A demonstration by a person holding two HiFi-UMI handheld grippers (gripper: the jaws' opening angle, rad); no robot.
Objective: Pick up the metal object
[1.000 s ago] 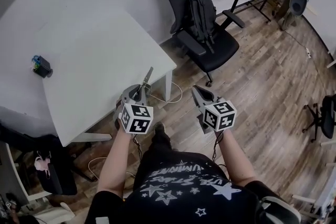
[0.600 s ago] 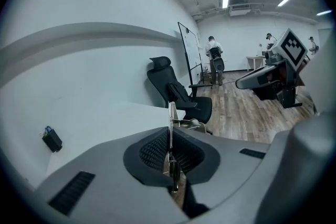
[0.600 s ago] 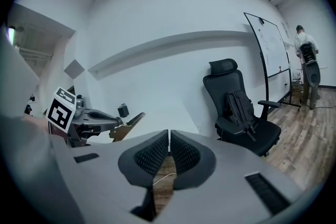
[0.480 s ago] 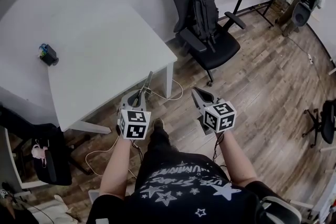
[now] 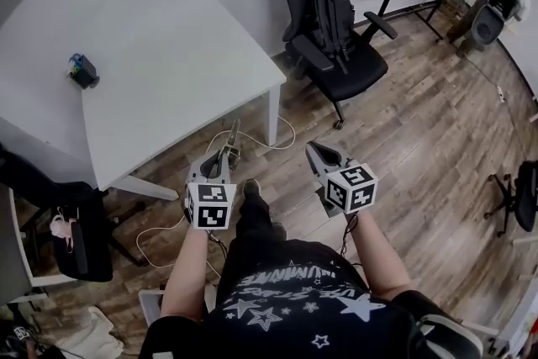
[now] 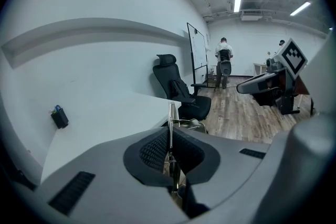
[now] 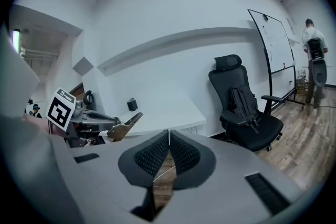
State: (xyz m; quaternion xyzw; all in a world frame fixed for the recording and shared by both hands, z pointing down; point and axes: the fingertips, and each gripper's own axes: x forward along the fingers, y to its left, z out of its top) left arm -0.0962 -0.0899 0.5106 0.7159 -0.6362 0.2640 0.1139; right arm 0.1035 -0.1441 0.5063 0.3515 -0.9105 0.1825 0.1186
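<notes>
Thin metal object [image 6: 170,114] in left claw [image 6: 169,134]

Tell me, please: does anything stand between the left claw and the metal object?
Nothing visible does. The left claw is already shut on the metal object, a thin piece that sticks out forward past its tips. The right claw is shut and empty.

left tongs [image 5: 225,155] drawn back, metal object [image 5: 233,133] now off table [image 5: 168,80] edge
</notes>
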